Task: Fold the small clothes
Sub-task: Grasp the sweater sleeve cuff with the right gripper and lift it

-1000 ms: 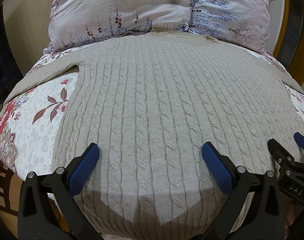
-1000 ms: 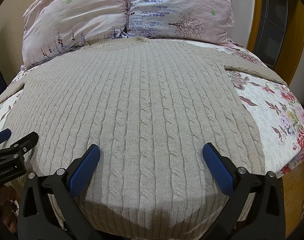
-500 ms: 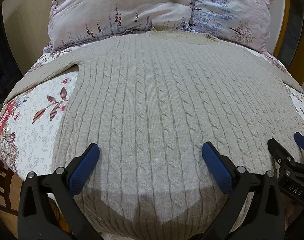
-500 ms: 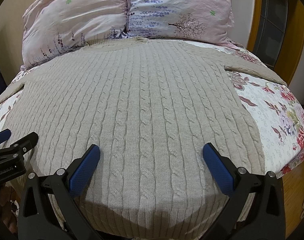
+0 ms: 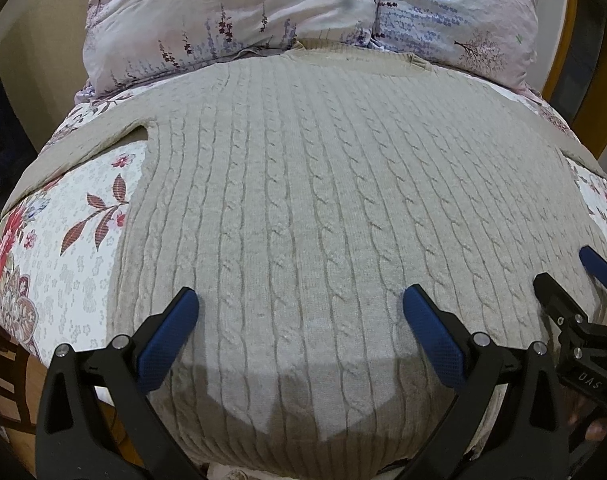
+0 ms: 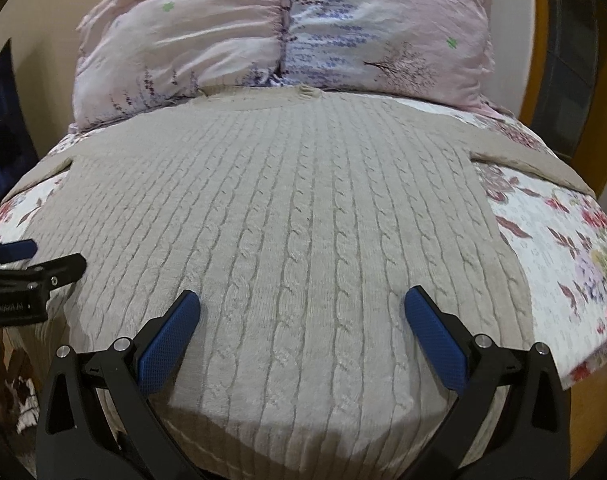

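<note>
Left wrist view: the left gripper (image 5: 299, 308) has its jaws spread wide, holding nothing, its blue textured pads (image 5: 165, 340) poised over the lower part of the sweater (image 5: 323, 200). The sweater is beige cable knit with vertical rope ribs, lying flat across the centre of the frame, its sleeve running to the left edge. Beneath it is a white floral bedsheet (image 5: 63, 240). Two crumpled pink printed pillows (image 5: 263, 12) fill the upper frame. The right gripper (image 5: 571, 280) enters at lower right.

Right wrist view: the right gripper (image 6: 301, 308) is likewise spread and empty above the sweater (image 6: 303, 208), which fills the centre. The sheet (image 6: 551, 248) shows at right, the pillows (image 6: 287, 36) above. The left gripper (image 6: 43, 256) appears at the left edge.
</note>
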Tool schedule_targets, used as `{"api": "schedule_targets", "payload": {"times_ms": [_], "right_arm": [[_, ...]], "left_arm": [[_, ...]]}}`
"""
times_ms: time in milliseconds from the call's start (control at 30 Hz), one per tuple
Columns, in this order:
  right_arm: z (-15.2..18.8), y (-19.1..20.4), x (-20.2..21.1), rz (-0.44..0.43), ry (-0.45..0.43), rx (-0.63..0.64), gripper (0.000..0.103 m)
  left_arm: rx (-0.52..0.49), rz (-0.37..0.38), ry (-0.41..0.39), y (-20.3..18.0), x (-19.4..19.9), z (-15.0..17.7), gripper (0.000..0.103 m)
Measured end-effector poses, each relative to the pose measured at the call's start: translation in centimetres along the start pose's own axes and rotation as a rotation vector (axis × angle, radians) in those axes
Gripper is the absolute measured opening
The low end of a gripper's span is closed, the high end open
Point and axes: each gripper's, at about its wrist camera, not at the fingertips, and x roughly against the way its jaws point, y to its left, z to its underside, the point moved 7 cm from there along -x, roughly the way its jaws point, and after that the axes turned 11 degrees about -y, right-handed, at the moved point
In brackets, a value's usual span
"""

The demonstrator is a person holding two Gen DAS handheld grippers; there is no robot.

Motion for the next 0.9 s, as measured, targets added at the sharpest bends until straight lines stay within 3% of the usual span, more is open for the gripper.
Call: {"api": "schedule_targets", "payload": {"times_ms": [167, 333, 500, 600, 700, 800, 900], "right_arm": [[-3.0, -4.2, 0.0, -0.034, -0.049, -0.15, 0.102], [-6.6, -13.9, -0.7, 0.053, -0.088, -0.434, 0.101], [-7.9, -24.1, -2.8, 0.143, -0.056, -0.738, 0.079], [-7.9, -28.2, -4.4, 0.196, -0.029, -0.838, 0.071], [-7.7, -31.0, -5.4, 0.258, -0.014, -0.892, 0.063], [-7.4, -33.0, -6.1, 0.286, -0.005, -0.943, 0.06], [-6.5, -34.2, -7.1, 0.309, 0.024, -0.996, 0.054]], "left_arm": [[-0.004, 0.017, 0.001, 0.2, -0.6, -1.0, 0.101], [0.005, 0.043, -0.023, 0.7, -1.4, -3.4, 0.101], [-0.019, 0.028, -0.098, 1.4, -2.0, -7.0, 0.101], [-0.018, 0.043, -0.118, 1.5, -2.7, -9.0, 0.101], [0.002, 0.081, -0.137, 1.6, -3.4, -10.5, 0.101], [0.018, 0.111, -0.172, 1.7, -3.8, -11.7, 0.101], [0.007, 0.107, -0.185, 1.5, -4.4, -12.6, 0.101]]}}
